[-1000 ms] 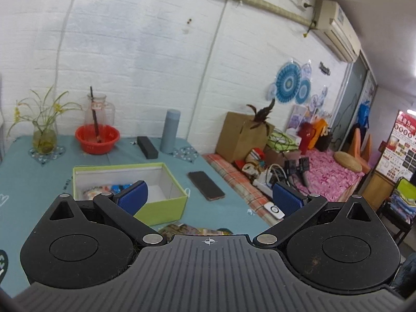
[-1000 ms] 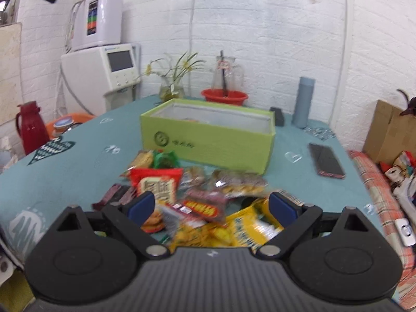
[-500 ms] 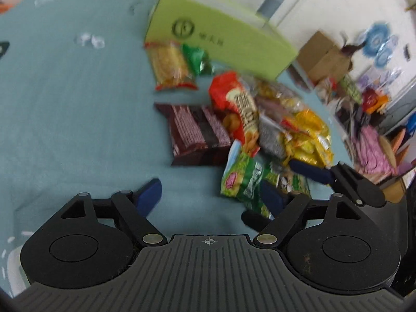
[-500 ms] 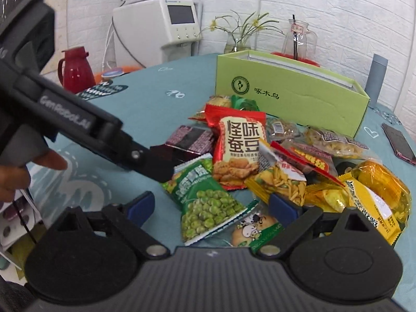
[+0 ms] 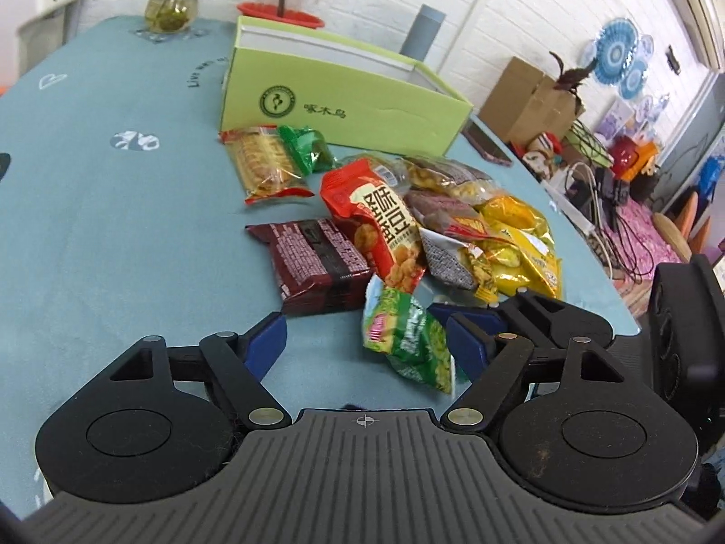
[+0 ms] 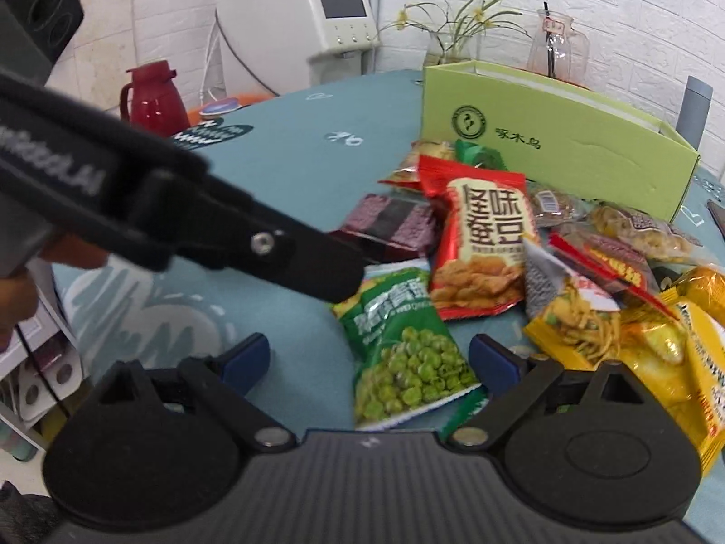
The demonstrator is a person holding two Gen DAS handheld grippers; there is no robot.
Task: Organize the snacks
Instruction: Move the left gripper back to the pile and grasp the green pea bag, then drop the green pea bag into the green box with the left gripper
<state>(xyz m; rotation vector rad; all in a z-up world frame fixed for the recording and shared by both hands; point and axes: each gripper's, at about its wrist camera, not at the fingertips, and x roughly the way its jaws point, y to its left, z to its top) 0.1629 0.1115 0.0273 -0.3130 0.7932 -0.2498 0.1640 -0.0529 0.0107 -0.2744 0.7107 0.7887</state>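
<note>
Many snack packets [image 5: 389,222] litter teal tablecloth [image 5: 113,226].

Assorted snack packets [image 5: 398,226] lie heaped before green box [image 5: 344,104].

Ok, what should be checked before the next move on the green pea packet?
1. Green pea snack packet between the left gripper's fingers: ok. The jaws have just been closing and are not yet pressing it.
2. Right gripper open: ok.
3. Only one gripper at the packet: not ok. It lies between the right gripper's fingers too.
4. Packet free of the red bean-snack packet: cannot tell, since their edges meet.
5. Lime-green cardboard box open on top: ok.
</note>
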